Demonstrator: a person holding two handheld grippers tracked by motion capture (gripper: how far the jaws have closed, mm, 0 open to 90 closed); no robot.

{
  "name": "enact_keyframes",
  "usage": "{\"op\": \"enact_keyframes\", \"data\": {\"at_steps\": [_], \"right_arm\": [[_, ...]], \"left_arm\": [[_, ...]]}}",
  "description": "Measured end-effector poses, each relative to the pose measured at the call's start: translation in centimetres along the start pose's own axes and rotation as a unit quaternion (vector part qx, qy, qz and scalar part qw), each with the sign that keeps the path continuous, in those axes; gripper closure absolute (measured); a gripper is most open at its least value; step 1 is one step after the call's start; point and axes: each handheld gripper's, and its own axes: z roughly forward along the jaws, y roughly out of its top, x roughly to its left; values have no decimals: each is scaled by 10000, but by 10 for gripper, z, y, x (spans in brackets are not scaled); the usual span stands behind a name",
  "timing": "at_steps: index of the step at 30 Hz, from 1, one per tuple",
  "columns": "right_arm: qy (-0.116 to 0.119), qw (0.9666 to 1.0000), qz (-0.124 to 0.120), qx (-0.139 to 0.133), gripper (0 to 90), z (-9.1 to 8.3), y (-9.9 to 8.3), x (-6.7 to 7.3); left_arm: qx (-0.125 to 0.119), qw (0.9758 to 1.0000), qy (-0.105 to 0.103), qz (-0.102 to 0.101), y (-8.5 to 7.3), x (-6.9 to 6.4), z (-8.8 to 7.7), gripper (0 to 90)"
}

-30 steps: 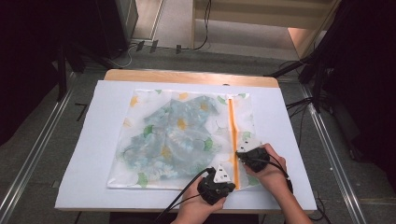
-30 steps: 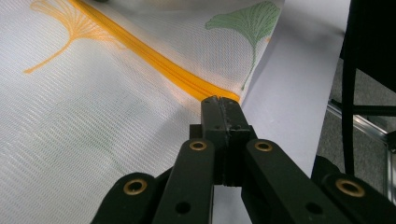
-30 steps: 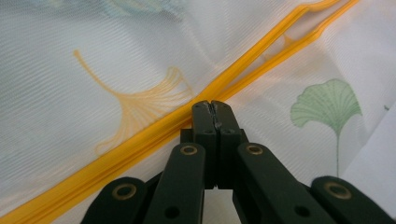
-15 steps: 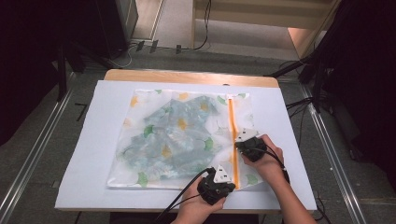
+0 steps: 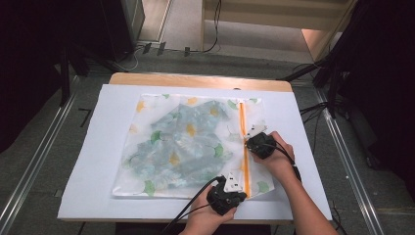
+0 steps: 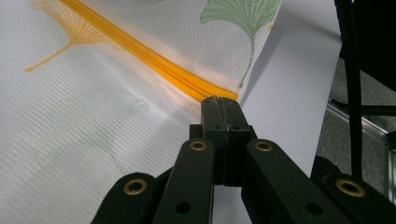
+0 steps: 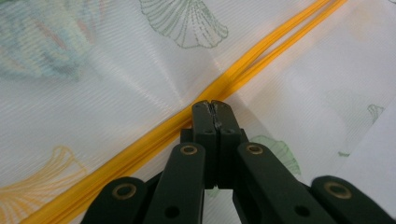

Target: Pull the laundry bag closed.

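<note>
The left hand-held gripper (image 6: 219,105) is pinching the near end of the orange zipper (image 6: 154,65) on the white leaf-print mesh bag (image 5: 181,142), while the right hand-held gripper (image 7: 214,109), clenched tight, is pinching that zipper farther along, on the white tabletop (image 5: 88,171).

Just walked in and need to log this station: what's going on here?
A person works two handheld grippers on a mesh zipper bag with a ginkgo-leaf print, lying flat on a white sheet. The left gripper is shut at the near end of the orange zipper. The right gripper is shut on the zipper partway along it. Patterned cloth shows inside the bag.
</note>
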Motion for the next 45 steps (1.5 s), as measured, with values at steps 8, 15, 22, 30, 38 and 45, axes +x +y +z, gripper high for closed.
{"op": "enact_keyframes", "data": {"at_steps": [8, 15, 22, 30, 38, 45], "right_arm": [[-36, 10000, 42, 63, 900, 8, 9, -11], [-84, 9999, 107, 85, 900, 17, 18, -21], [-111, 9998, 148, 100, 900, 26, 26, -32], [-135, 9997, 121, 143, 900, 34, 35, -42], [-158, 9996, 146, 199, 900, 41, 43, -52], [-194, 9993, 69, 327, 900, 48, 53, -60]], "left_arm": [[0, 10000, 9, -1, 0, 0, 0, 900], [-11, 10000, 7, 3, 0, 0, 0, 900], [-26, 10000, 9, -2, 0, 0, 0, 900], [-21, 10000, 9, -19, 0, 0, 0, 900], [-10, 10000, -22, -60, 0, 1, 0, 900], [-10, 10000, -27, -39, 0, 1, 0, 900]]}}
